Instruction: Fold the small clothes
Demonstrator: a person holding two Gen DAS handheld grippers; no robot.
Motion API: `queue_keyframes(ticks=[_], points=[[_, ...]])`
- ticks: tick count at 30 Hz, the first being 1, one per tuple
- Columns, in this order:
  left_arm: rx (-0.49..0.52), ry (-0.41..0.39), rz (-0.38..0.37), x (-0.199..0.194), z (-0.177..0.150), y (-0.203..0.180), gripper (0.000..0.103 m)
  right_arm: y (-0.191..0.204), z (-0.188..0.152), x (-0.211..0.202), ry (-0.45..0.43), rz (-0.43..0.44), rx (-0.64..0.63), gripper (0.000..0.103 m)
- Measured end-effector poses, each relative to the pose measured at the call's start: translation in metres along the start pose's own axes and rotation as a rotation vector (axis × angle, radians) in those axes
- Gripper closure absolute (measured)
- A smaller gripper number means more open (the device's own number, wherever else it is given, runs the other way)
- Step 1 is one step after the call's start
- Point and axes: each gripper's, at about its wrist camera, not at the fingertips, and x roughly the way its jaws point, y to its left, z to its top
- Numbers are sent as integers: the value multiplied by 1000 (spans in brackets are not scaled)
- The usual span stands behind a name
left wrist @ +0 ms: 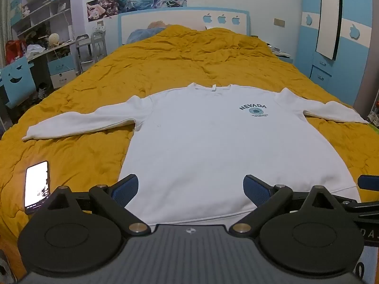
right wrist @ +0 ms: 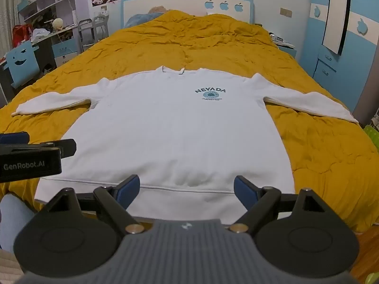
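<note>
Left wrist view: sweatshirt [left wrist: 213, 146] flat, unfolded, ahead of both wide-open, empty claws [left wrist: 190, 189] [right wrist: 187, 190]; first fold likely needs a sleeve grasped.

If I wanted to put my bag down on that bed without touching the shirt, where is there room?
The widest bare stretch is the yellow quilt between the sweatshirt collar and the headboard. A smaller patch lies below the right sleeve, toward the bed's edge. Below the left sleeve it is tighter: a phone lies there. Both open grippers hover at the hem.
</note>
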Motion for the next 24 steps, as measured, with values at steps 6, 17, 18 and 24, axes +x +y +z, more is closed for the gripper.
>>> queue_keyframes(ticks=[6, 17, 18, 24], points=[[4, 0, -1, 0, 0, 0, 0, 0, -1, 1, 1, 1, -1, 21], [3, 7, -7, 4, -1, -3, 0, 0, -2, 2, 3, 2, -1, 21], [4, 8, -6, 4, -2, -3, 0, 0, -2, 2, 3, 2, -2, 21], [4, 7, -7, 4, -2, -2, 0, 0, -3, 3, 5, 2, -1, 21]])
